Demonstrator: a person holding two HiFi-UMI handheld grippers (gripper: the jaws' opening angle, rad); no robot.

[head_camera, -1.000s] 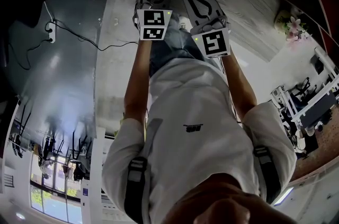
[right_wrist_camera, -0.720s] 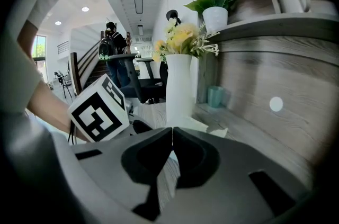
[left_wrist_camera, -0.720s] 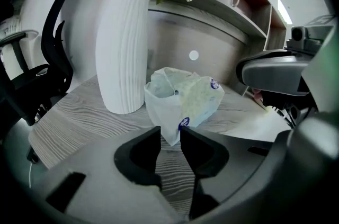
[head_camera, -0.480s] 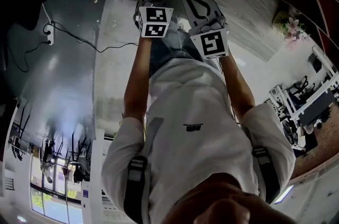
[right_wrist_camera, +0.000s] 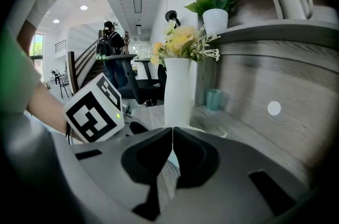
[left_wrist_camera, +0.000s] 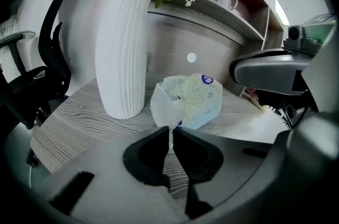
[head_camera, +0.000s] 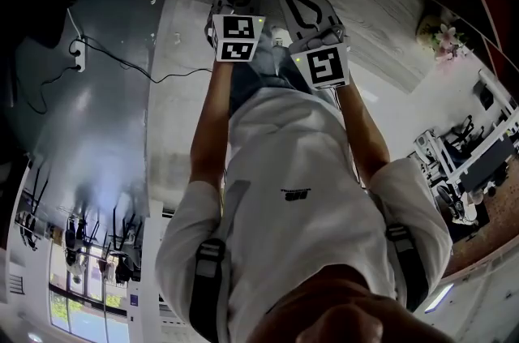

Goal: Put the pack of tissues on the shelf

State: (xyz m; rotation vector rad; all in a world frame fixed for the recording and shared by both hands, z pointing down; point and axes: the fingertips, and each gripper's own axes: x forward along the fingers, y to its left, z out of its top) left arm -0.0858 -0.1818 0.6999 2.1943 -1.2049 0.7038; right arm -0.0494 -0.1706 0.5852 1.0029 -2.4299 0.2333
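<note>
Our L gripper (left_wrist_camera: pixel 171 137) is pinched on the wrapper edge of the pack of tissues (left_wrist_camera: pixel 189 98), which sits on the counter (left_wrist_camera: pixel 69 125) just beside the white vase (left_wrist_camera: pixel 124 43). R gripper (right_wrist_camera: pixel 172 138) closed, w/ nothing in it.

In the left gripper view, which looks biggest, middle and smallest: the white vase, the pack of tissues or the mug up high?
1. white vase
2. pack of tissues
3. mug, but it stands farther back, so that may fool you.
</note>
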